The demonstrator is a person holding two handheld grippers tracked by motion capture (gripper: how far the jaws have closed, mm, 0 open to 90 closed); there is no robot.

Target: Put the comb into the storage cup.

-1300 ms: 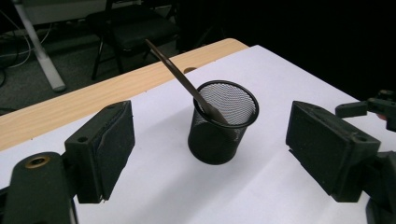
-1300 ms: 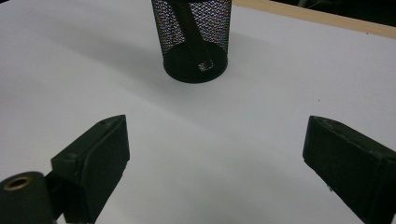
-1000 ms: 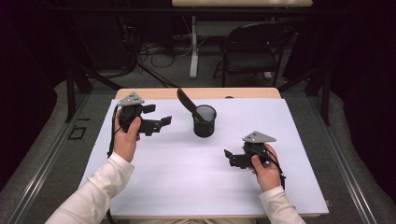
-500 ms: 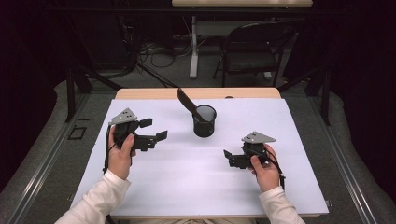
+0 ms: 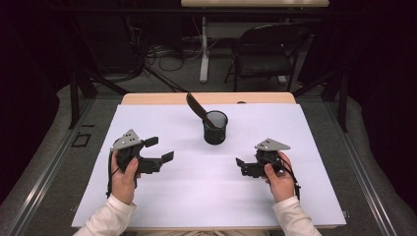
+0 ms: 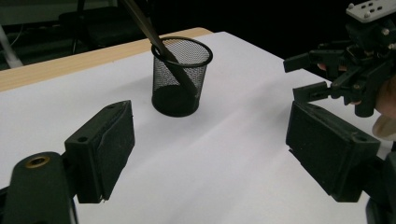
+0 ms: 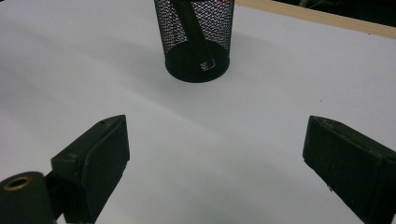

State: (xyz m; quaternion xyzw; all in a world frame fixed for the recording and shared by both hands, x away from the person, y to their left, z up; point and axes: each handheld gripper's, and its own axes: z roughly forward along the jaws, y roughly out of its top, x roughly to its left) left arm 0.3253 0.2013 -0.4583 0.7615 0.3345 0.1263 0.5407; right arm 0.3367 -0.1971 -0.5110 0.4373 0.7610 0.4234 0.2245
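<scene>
The left claw (image 5: 160, 150) is wide open and holds nothing. The right claw (image 5: 239, 165) is wide open too, and it is empty. Each sits in a hand near the front of the table (image 5: 162, 211), which is smooth, flat and white. Farther back, between the two claws, stands a round black cup (image 5: 215, 127) made of wire mesh. A long dark flat stick (image 5: 197, 108) leans in it, tipping left. Behind the table stands a folding chair (image 5: 268, 49).
</scene>
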